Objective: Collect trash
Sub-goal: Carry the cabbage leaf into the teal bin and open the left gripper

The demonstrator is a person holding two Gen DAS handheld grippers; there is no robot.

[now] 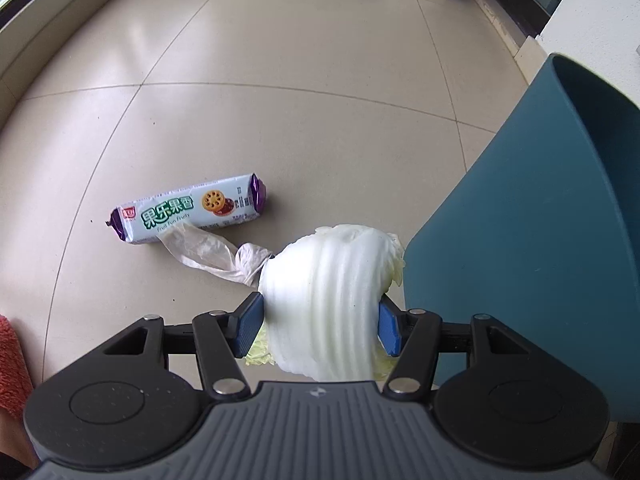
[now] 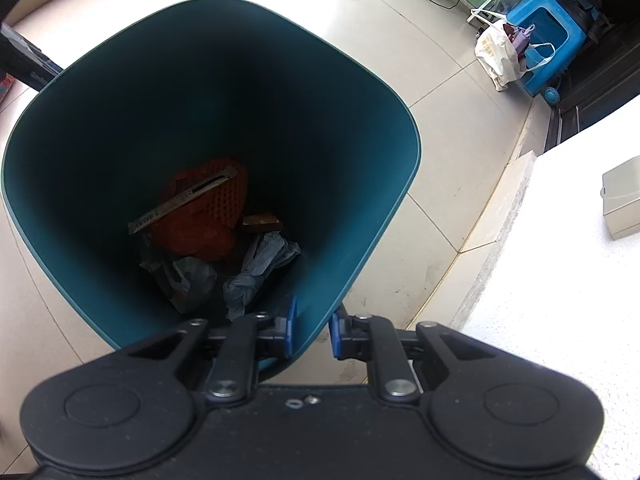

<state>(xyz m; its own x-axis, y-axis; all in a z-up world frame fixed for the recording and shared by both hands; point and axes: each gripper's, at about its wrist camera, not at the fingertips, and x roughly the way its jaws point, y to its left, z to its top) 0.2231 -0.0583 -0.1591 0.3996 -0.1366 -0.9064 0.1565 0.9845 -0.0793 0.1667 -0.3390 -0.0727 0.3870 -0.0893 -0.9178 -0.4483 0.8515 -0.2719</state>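
My left gripper (image 1: 320,326) is shut on a pale white-green cabbage piece (image 1: 332,300), held above the tiled floor. The teal trash bin (image 1: 532,240) stands just to its right. On the floor lie a biscuit pack (image 1: 188,210) and a crumpled tissue (image 1: 216,254) beside it. In the right wrist view my right gripper (image 2: 312,332) is shut on the near rim of the bin (image 2: 360,240), one pad inside the wall and one outside. The bin's bottom holds an orange net (image 2: 208,208), a paper strip, plastic bags (image 2: 256,268) and a brown scrap.
A white wall or counter (image 2: 560,280) runs along the right of the bin. A blue stool (image 2: 552,36) and a shopping bag (image 2: 496,56) stand at the far right. A red cloth (image 1: 12,364) lies at the left edge. A window ledge (image 1: 48,28) borders the floor's far left.
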